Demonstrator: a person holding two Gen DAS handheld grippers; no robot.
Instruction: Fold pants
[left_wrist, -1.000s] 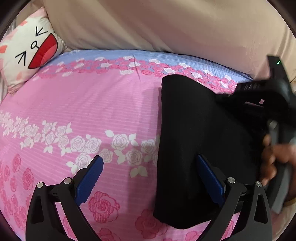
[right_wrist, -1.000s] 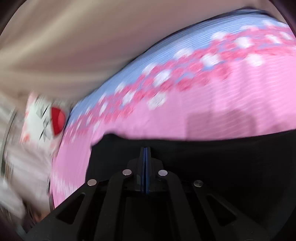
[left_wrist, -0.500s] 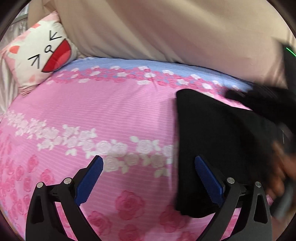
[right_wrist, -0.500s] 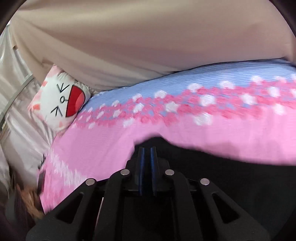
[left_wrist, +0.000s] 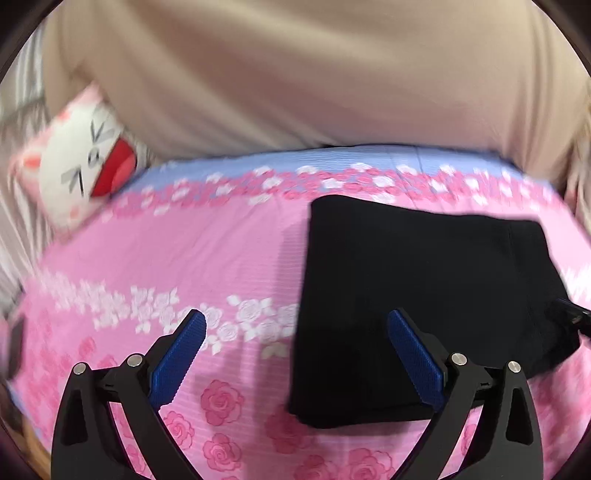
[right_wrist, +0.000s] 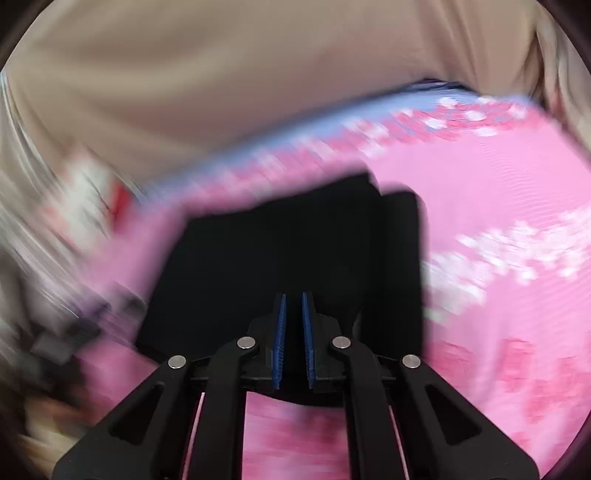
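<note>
We hold our left gripper (left_wrist: 295, 332) wide open over the folded black pants (left_wrist: 424, 288) on the pink bedsheet (left_wrist: 184, 258), our right gripper (right_wrist: 293, 314) nearly closed and empty.

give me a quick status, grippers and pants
Left gripper open, empty. Right gripper nearly shut, nothing between pads. Pants folded, flat on bed. Nothing in the way.

Left tongs (left_wrist: 295, 332) gape wide, holding nothing; right tongs (right_wrist: 293, 314) stand nearly shut, a narrow gap between the pads.
</note>
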